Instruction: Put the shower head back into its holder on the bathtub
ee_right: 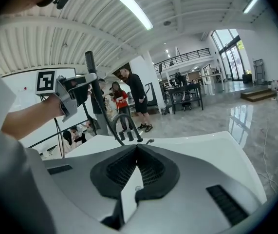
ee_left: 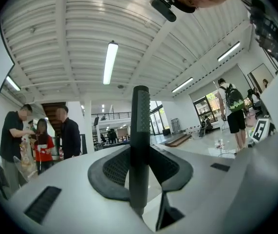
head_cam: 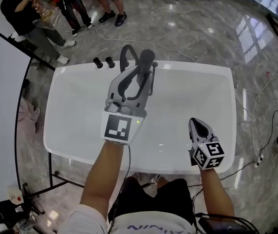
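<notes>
While the left gripper (head_cam: 139, 79) is clamped on the slender dark handle of the black shower head (head_cam: 147, 57), that head is held above the glossy white bathtub (head_cam: 197, 68), close to its far rim and beside the curved dark spout (head_cam: 125, 56). The right gripper (head_cam: 196, 126) is closed and empty at the bathtub's near rim. No holder can be identified with certainty. Judgement: pick-up complete, seating in the holder outstanding.

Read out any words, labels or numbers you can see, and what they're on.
Person's shirt: print cut off by the frame edge, unreadable.
On the left hand-held gripper and right hand-held gripper: square black-and-white markers only, no letters.
No other text readable.
</notes>
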{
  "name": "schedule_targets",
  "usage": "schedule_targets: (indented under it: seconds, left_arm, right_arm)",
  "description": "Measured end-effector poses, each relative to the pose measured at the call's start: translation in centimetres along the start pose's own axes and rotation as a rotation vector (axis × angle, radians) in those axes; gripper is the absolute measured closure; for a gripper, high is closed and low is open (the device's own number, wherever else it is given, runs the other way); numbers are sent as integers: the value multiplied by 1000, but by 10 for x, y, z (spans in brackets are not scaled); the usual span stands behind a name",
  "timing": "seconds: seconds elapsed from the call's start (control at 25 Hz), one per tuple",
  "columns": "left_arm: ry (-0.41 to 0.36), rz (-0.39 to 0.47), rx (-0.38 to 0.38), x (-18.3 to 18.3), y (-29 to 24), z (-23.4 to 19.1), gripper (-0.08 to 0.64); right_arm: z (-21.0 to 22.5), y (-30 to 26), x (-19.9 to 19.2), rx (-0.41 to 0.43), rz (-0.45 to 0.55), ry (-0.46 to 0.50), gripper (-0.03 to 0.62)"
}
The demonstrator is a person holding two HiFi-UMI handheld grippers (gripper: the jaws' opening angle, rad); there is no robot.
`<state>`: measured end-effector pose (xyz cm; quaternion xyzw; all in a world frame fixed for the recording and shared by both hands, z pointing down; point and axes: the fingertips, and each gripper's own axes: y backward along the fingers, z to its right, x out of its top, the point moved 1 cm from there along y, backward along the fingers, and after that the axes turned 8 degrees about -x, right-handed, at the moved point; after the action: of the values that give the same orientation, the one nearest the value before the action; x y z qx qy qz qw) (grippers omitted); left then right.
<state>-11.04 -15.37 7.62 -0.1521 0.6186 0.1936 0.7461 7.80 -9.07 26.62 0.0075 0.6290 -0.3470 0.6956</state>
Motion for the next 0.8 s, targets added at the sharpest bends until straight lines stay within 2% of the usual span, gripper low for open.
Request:
schedule_targets:
  seconds: [0.16,0.36,0.6,0.8]
  left_arm:
    - [16,49,31,25,0,-14,431]
    - [48,79,82,37,-2,-37,431]
    - [36,106,113,51,-26,-84,431]
    - [37,114,130,44,-50,-111,431]
  right_arm:
    - [-10,-3,39,22,45,24,581]
    - [-26,-9,79,51,93,52,580]
    - [-48,-36,97,76,100,57,581]
    - [-51,-63,107,77,112,50,581]
